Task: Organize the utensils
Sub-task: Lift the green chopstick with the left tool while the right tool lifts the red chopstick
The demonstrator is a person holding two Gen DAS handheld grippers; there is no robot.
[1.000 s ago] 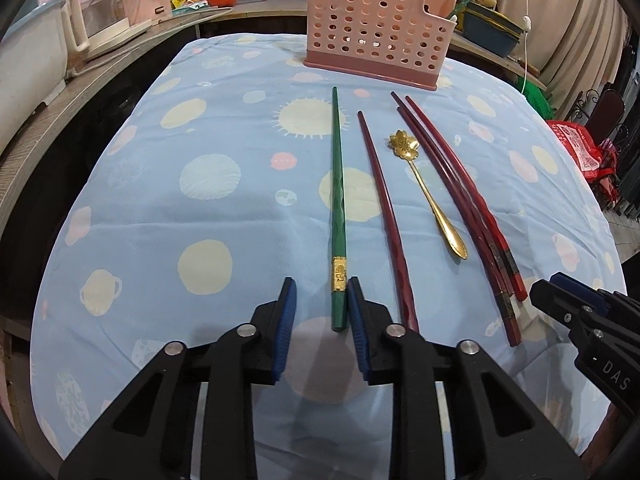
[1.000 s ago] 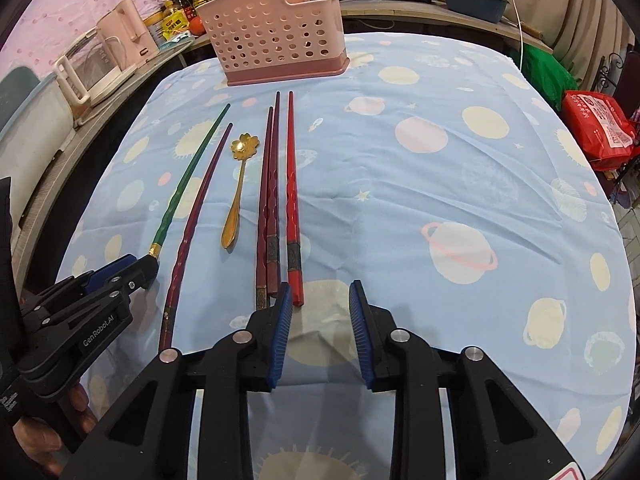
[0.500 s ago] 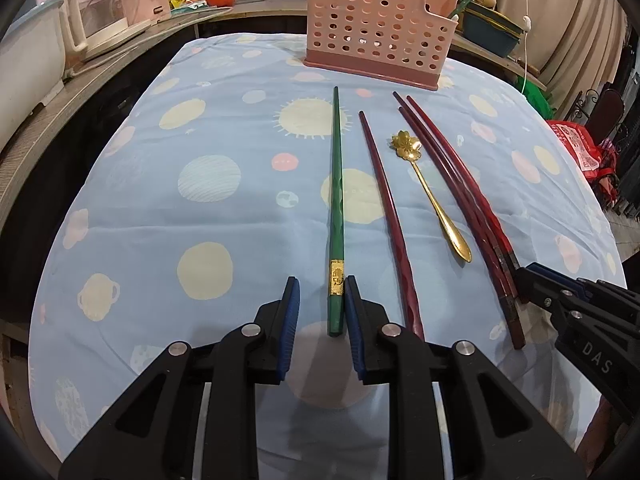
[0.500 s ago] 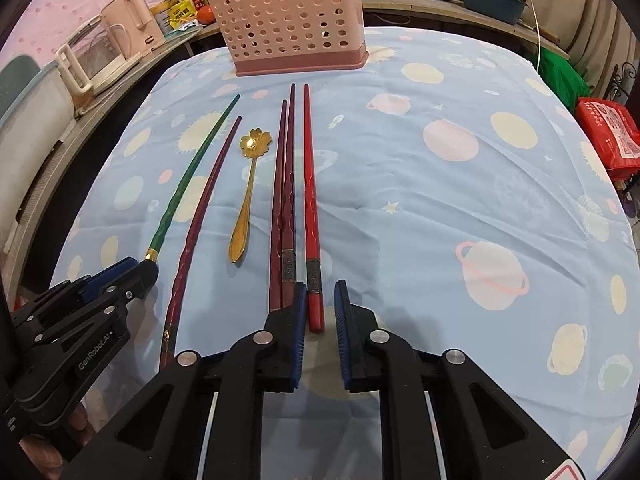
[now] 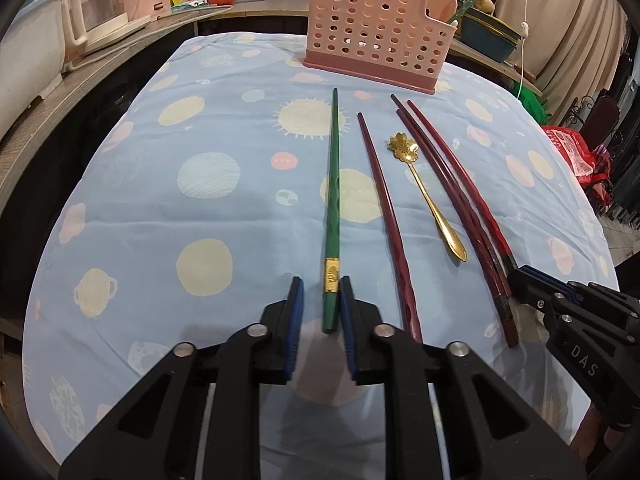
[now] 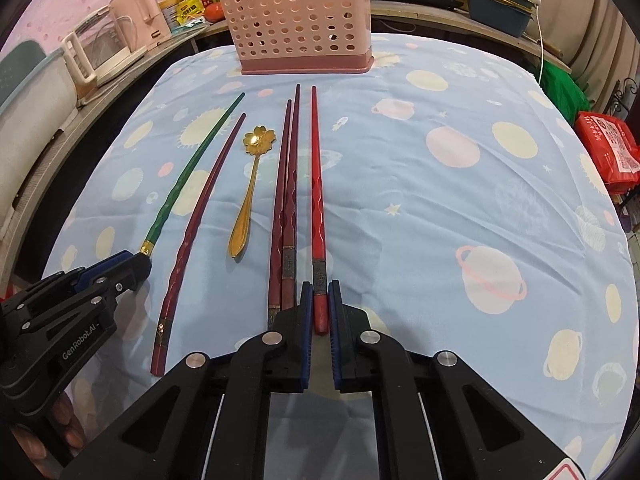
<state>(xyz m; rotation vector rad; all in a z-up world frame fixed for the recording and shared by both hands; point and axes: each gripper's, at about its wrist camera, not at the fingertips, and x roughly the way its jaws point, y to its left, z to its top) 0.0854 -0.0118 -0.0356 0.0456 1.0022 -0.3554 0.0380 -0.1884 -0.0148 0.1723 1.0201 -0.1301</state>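
In front of the pink plastic basket with holes [image 6: 300, 20], we pinch one red chopstick [image 6: 318, 200] with narrow right fingers [image 6: 306, 312]; left fingers [image 5: 294, 312] straddle the green chopstick [image 5: 334, 200]. Nothing looks put away yet.

Seen from the right wrist, the left gripper [image 6: 136, 266] carries "GenRobot.AI" in white along its black body. Seen from the left wrist, the right gripper [image 5: 520, 276] shows the white letters "DAS" (the rest of the word runs out of sight). Print on the red bag [image 6: 612, 152] and the yellow packet [image 6: 188, 12] is too small to read.
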